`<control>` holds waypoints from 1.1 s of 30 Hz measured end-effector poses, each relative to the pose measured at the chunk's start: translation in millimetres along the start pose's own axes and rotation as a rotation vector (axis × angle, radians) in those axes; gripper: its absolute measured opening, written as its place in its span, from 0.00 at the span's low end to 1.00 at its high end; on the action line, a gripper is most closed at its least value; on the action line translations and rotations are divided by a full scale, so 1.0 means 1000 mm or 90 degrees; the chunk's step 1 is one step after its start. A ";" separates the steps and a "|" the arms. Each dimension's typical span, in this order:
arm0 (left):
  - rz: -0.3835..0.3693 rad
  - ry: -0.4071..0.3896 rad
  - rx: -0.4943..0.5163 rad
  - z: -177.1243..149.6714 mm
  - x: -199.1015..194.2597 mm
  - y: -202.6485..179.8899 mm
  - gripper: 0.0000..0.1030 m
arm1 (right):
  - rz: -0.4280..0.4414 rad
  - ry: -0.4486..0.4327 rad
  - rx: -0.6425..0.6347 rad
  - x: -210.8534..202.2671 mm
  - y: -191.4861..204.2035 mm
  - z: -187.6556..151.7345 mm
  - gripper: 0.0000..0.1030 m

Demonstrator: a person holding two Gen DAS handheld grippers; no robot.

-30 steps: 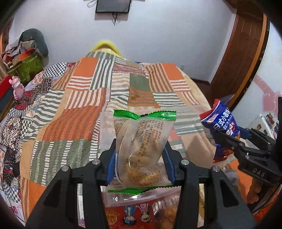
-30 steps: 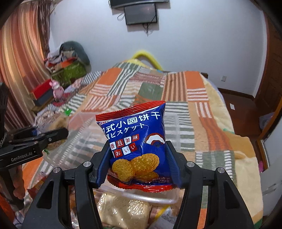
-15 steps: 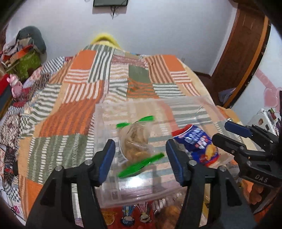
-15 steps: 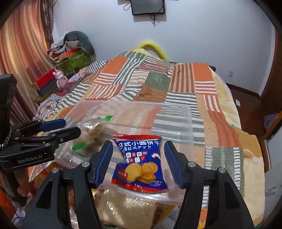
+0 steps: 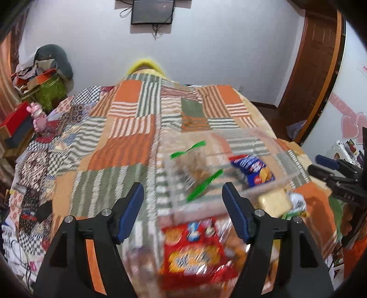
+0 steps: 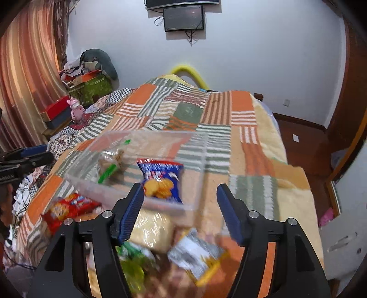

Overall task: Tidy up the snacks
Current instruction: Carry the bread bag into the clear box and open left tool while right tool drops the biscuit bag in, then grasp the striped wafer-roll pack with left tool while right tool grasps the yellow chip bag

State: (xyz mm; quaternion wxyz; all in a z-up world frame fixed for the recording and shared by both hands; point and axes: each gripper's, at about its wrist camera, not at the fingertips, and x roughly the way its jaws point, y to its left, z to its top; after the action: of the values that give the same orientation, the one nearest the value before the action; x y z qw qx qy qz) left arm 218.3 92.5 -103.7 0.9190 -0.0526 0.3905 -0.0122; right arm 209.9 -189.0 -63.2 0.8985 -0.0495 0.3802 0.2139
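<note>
From the left wrist view, our left tool (image 5: 182,192) is released, its jaws opening with nothing pressed between the pads. The clear packet with green ends (image 5: 197,170) lies inside the clear plastic box (image 5: 270,146), at about 1 o'clock from the tool's gap, apart from both pads. The blue biscuit packet (image 5: 253,170) lies in the same box, just beside it at 3 o'clock. A red snack packet (image 5: 195,249) sits outside the box at 6 o'clock, heavily blurred.

From the right wrist view, our right tool (image 6: 180,207) is likewise released, its jaws opening and empty. The blue biscuit packet (image 6: 161,181) lies in the box (image 6: 160,204) at about 11 o'clock from the gap, near the left pad.

Everything rests on a bed with a patchwork blanket (image 6: 206,110). A dark screen (image 6: 183,18) hangs on the white wall, and striped curtains (image 6: 25,68) hang at 9 o'clock.

The loose packets (image 6: 197,254) nearest the right tool are too smeared to identify.
</note>
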 end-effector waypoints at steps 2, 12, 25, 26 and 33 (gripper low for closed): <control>0.012 0.011 -0.006 -0.012 -0.005 0.009 0.69 | -0.006 0.009 -0.001 -0.003 -0.003 -0.008 0.63; 0.041 0.075 -0.053 -0.083 -0.011 0.049 0.69 | -0.023 0.066 0.017 -0.006 -0.024 -0.052 0.72; 0.029 0.148 -0.091 -0.130 0.019 0.067 0.69 | -0.031 0.139 0.004 0.037 -0.021 -0.063 0.72; 0.034 0.152 -0.087 -0.131 0.023 0.065 0.69 | -0.027 0.142 0.003 0.040 -0.020 -0.062 0.72; 0.051 0.151 -0.060 -0.136 0.041 0.057 0.64 | -0.025 0.148 -0.028 0.050 -0.011 -0.064 0.70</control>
State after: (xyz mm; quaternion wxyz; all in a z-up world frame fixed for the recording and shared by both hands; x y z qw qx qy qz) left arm 147.7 134.7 -232.5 0.8626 -0.0780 0.4984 0.0365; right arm 203.3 -197.1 -144.1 0.8509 -0.1015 0.4762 0.1973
